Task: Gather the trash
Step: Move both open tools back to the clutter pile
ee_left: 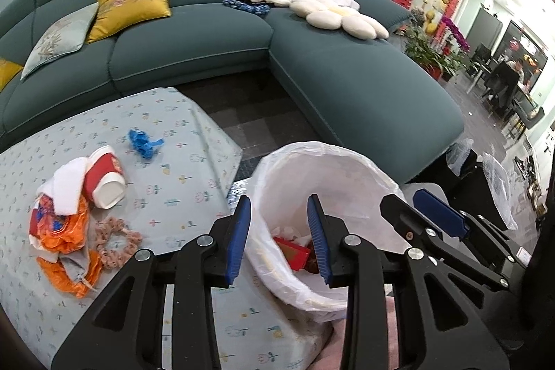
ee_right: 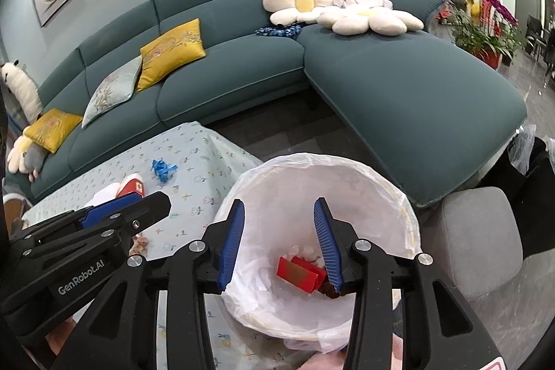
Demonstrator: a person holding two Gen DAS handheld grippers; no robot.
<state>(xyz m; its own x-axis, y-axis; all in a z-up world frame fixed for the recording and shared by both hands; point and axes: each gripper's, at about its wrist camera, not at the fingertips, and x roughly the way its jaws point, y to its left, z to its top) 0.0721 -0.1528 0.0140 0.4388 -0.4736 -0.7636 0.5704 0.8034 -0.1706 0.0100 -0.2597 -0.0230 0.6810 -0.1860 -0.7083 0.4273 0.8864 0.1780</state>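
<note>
Both the left gripper (ee_left: 279,240) and the right gripper (ee_right: 279,245) hang with ribbed blue pads spread apart, holding nothing, above a round bin (ee_right: 399,207) lined with thin, crinkled white plastic. A flat red box (ee_right: 298,273) lies at the bottom, directly under the right gripper. To the left of both, on the printed tablecloth (ee_left: 180,182), sit a red-and-white paper cup (ee_left: 104,179), a crumpled orange wrapper (ee_left: 69,231) and a blue scrap (ee_left: 144,143).

Both wrist cameras look forward and down along their own tongs, close above the lined bin (ee_left: 333,196) (ee_right: 319,224); both share the worktop (ee_left: 166,182) (ee_right: 194,155) and sofa (ee_left: 194,47) (ee_right: 399,85) beyond.
</note>
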